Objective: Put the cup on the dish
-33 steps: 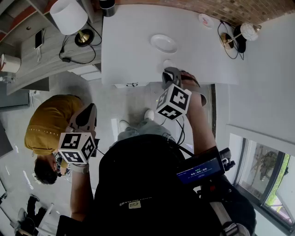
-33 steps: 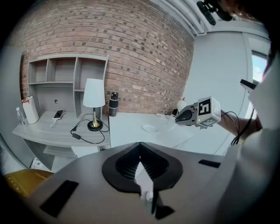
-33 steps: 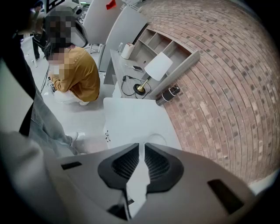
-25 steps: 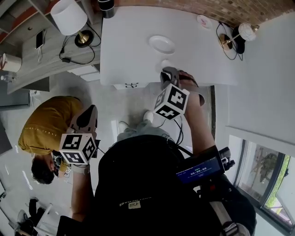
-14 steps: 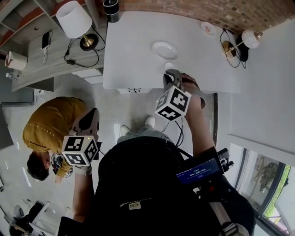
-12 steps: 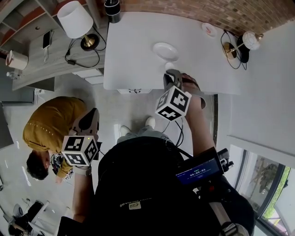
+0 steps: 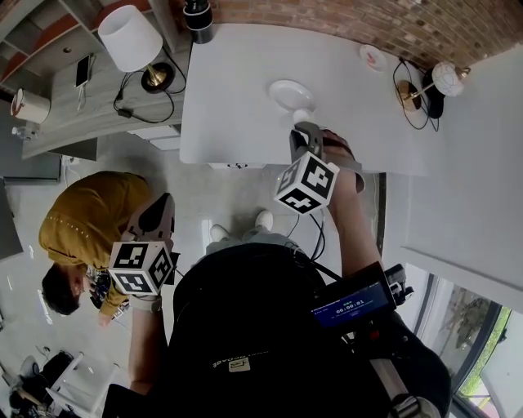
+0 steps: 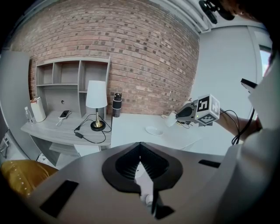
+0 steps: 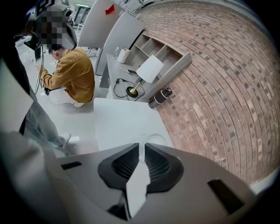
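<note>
1. Right gripper view gives you the grip. Your right gripper [image 9: 141, 148] is pinching the thin white wall of the cup [image 9: 141, 154], and the two ribbed pads press on it from both sides.
2. Left gripper view shows the cup hanging at the tip of that gripper. It looks raised off the white table [image 8: 131, 124], just beside the dish [image 8: 154, 130] but not over it.
3. From the head view, the cup is on the side of the dish that is nearer to you, between the dish and the table edge.
4. Your left gripper [image 8: 140, 154] has its jaws pressed together with nothing between them. It hangs low at your side, well apart from the dish, and takes no part now.
5. I judge that the grasp and the lift are done. The dish is bare, so the placing itself is not yet done.
6. What is left for you is to carry the cup over the middle of the dish, lower it until the bottom sits flat, then spread the jaws and draw back.
7. The dark bottle [image 7: 196, 15] stands well apart on the far side of the dish, so it should not disturb you.
</note>
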{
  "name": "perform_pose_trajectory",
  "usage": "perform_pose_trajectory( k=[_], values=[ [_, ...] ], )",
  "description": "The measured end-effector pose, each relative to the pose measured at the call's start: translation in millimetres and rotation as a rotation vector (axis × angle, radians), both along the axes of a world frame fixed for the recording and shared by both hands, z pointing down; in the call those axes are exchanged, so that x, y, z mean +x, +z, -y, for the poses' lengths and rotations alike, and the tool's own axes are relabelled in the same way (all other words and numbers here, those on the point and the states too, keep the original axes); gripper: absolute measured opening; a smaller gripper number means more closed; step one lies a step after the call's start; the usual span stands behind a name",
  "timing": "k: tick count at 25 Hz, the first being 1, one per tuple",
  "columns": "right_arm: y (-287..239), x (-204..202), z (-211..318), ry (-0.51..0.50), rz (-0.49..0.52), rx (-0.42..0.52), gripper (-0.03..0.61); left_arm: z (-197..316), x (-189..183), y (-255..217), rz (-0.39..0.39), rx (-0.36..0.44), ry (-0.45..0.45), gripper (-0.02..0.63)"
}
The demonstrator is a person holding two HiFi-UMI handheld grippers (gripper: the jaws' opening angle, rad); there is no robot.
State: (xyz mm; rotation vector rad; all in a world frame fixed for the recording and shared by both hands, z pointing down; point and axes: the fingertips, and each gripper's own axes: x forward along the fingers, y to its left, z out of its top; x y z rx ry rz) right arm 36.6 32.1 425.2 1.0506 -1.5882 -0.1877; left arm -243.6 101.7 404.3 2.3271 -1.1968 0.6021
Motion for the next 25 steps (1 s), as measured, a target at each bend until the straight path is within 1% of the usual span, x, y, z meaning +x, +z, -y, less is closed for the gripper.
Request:
perform_pose_trajectory(
  k=[5, 17, 22, 25],
  values=[
    [0, 19, 6, -0.015, 0.003, 0.006, 0.041, 3, 19, 0, 0.008, 0.004, -0.016, 0.006],
    [5, 74, 17, -0.058, -0.015, -0.001, 0.041, 9, 85, 0, 0.02, 0.016, -0.017, 0.006],
    [8, 91, 19, -0.072, -0.031, -0.011, 0.041, 8, 103, 1, 0.017, 0.016, -0.022, 0.006],
    [11, 99, 20, -0.068, -0.039, -0.021, 0.042, 9, 108, 1, 0.012, 0.012, -0.024, 0.006]
  ],
)
